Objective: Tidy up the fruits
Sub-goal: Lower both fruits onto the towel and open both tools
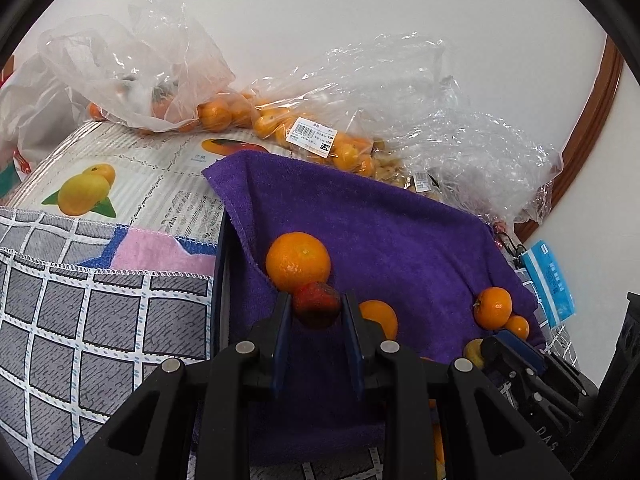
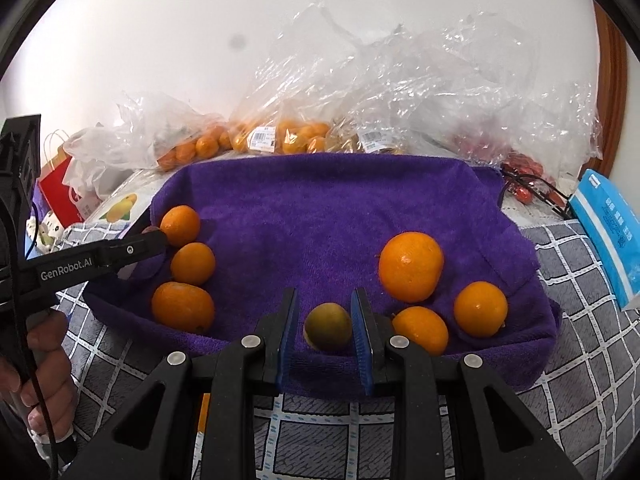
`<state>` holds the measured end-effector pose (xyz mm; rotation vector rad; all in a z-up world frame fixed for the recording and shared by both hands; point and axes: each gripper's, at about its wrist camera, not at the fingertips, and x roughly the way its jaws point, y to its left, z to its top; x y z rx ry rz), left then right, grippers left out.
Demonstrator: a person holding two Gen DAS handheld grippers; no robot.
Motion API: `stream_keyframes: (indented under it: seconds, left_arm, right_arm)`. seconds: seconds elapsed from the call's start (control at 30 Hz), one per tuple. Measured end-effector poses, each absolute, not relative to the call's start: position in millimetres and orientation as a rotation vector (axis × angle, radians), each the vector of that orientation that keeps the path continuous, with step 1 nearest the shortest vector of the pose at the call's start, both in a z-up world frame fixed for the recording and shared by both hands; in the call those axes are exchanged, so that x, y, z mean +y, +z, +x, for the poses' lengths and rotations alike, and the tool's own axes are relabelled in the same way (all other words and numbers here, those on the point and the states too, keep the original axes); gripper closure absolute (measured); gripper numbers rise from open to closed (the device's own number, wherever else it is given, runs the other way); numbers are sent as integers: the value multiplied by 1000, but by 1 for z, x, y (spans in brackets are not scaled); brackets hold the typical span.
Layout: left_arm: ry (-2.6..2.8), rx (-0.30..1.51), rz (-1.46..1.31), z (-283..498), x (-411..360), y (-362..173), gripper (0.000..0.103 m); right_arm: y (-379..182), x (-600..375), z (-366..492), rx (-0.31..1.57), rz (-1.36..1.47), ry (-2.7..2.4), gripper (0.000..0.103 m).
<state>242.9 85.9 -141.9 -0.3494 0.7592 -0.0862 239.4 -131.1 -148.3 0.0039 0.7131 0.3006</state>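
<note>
A purple towel is spread over a checked cloth, and the fruit is laid out on it. In the left wrist view, a small dark red fruit is gripped between the two blue pads of the left gripper, just in front of a large orange at the towel's left edge. In the right wrist view, the left gripper's arm is seen reaching in from the left, its tip beside a column of three oranges.

A greenish-yellow fruit is seen between the pads of the right gripper, near the towel's front edge. The right pad appears to touch it and a thin gap shows at the left pad, so whether it is clamped cannot be told.

To the right on the towel, a big orange is placed above two smaller ones, which lie close together.

Behind the towel, clear plastic bags are piled against the wall, several holding small oranges. A blue packet is seen at the far right.
</note>
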Motion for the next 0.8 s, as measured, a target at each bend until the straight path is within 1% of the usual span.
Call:
stream_keyframes:
  seconds: [0.07,0.17,0.3,0.73,0.8]
  left_arm:
    - [-88,760,-356,243,87,-142,79]
    - [-93,760,-362,243,87,-142,79]
    - [-89,762,-359,243,87,-144,79]
    - [-88,756,-341,243,83,-142,78]
    - [-90,751,-335,242,83,-141,70]
  right_arm:
    - [-146,-136,237,695,26,296,73]
    - [-140,-141,232,655,45,286,61]
    - [-137,-143,229,626,49,271,55]
    - [-134,-152,226,588,96,261,55]
    - [-133,-152,225,580,94,256,55]
